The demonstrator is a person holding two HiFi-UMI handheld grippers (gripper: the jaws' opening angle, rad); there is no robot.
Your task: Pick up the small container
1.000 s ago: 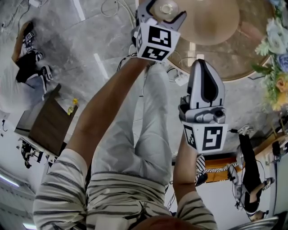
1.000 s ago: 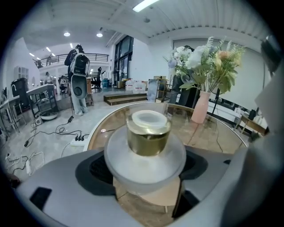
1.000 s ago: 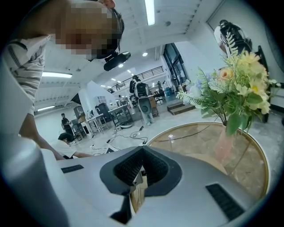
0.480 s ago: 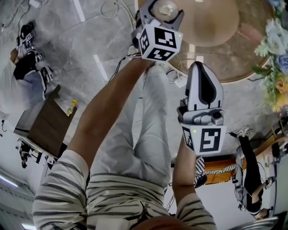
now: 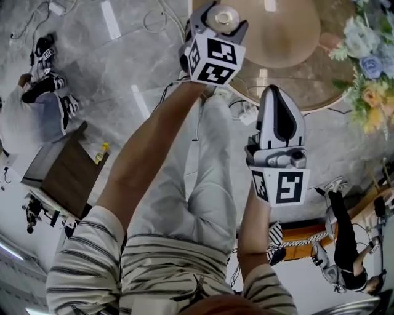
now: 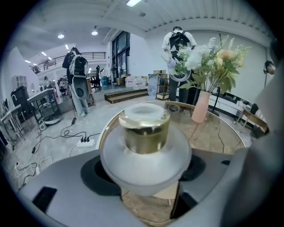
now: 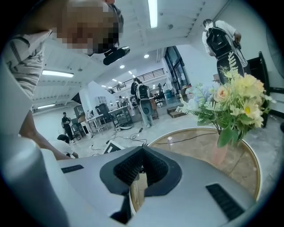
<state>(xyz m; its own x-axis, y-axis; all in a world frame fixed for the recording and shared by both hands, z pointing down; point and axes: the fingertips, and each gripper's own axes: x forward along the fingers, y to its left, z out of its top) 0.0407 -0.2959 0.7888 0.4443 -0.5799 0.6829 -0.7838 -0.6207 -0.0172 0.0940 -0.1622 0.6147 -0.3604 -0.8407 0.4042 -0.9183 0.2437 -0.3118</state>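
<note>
Left gripper (image 5: 221, 18) pads sit wide, pressed on either side of the small container (image 6: 144, 133). It's a frosted round pot with amber contents, upright between them over the left edge of the round table (image 5: 289, 37); we can't tell if it's clear of the top. Right gripper (image 7: 142, 155) pads are together with nothing in them, held nearer us and right of the left one, and a vase of flowers (image 6: 200, 106) stands farther right on the table.

We lose the base of the small container (image 6: 143, 133) behind the left gripper (image 6: 144, 174); the table (image 5: 289, 38) is cut off above
</note>
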